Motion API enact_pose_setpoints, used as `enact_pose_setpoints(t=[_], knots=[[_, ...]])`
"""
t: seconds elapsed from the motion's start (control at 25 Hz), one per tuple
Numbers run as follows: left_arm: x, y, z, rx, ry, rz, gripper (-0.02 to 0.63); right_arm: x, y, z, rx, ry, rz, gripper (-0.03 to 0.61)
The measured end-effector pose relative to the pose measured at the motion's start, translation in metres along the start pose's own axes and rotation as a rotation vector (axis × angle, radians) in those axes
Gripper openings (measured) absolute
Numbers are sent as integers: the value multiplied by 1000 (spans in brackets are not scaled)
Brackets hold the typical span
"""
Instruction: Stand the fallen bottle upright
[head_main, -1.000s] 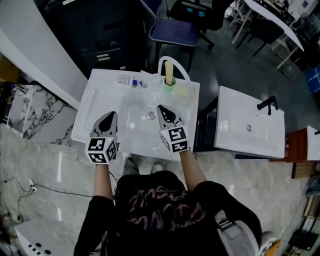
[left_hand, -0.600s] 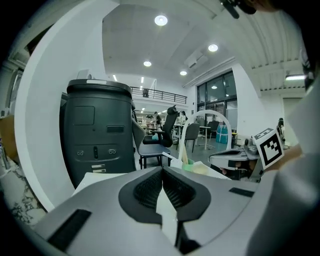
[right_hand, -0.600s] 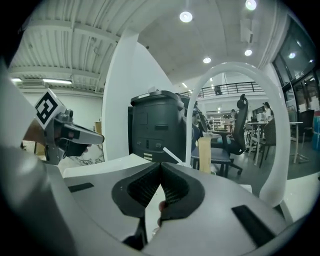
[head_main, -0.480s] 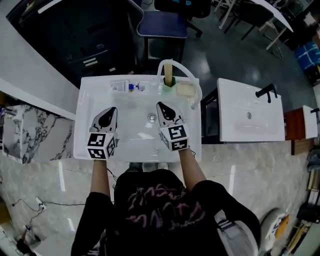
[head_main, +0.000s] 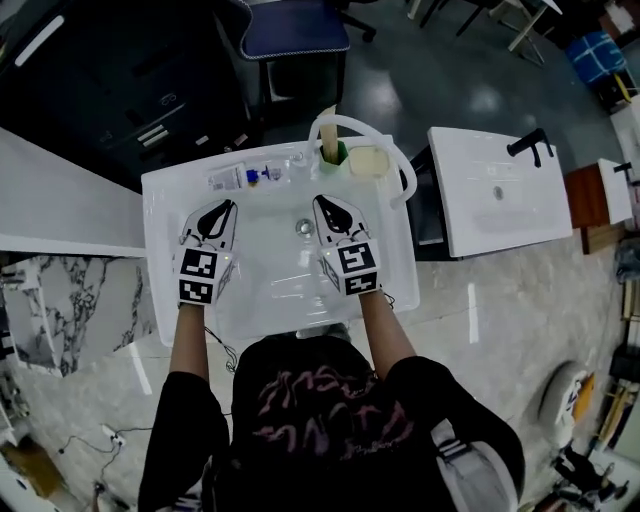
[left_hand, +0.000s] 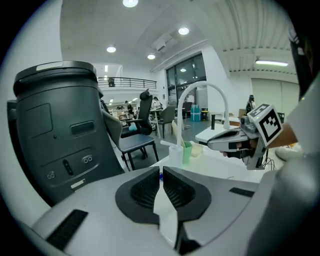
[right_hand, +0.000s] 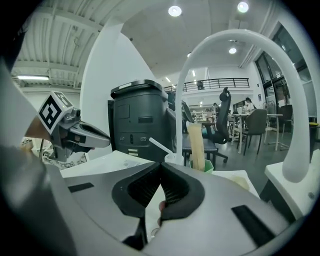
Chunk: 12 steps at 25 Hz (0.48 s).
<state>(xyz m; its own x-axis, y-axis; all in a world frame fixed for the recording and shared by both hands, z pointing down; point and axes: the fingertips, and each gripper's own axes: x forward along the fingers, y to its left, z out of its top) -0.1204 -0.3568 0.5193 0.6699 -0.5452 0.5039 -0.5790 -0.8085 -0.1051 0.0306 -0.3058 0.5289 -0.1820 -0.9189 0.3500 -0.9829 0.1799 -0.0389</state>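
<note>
My left gripper (head_main: 224, 207) and right gripper (head_main: 322, 202), jaws together and empty, hover short of the fallen clear plastic bottle (head_main: 230, 178), upper left, ready to reach.

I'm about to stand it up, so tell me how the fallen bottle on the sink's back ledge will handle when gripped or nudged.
The bottle lies on its side on the sink ledge; if round, it will probably roll when nudged. It looks small and partly clear, so likely light. Once upright, its slim shape may tip easily.

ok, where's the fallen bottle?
Head view: the bottle lies sideways on the sink's back ledge, left of the green cup, beyond the left hand-held gripper.
</note>
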Motion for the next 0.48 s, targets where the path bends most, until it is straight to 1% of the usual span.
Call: enact_pose_setpoints(t=[0.12, 0.16, 0.2, 0.24, 0.28, 0.48], knots=[[22, 4, 2, 84, 39, -73, 25, 8, -1, -8, 17, 19, -20, 14], [30, 6, 3, 110, 49, -94, 46, 11, -3, -10, 22, 22, -27, 14], [37, 8, 4, 135, 59, -114, 94, 13, -4, -12, 28, 25, -35, 14], [43, 9, 2, 162, 71, -134, 118, 15, -6, -14, 34, 29, -43, 14], [49, 9, -1, 190, 89, -153, 120, 17, -7, -17, 41, 33, -51, 14], [85, 12, -25, 323, 207, -238, 178, 25, -12, -26, 34, 46, -79, 14]])
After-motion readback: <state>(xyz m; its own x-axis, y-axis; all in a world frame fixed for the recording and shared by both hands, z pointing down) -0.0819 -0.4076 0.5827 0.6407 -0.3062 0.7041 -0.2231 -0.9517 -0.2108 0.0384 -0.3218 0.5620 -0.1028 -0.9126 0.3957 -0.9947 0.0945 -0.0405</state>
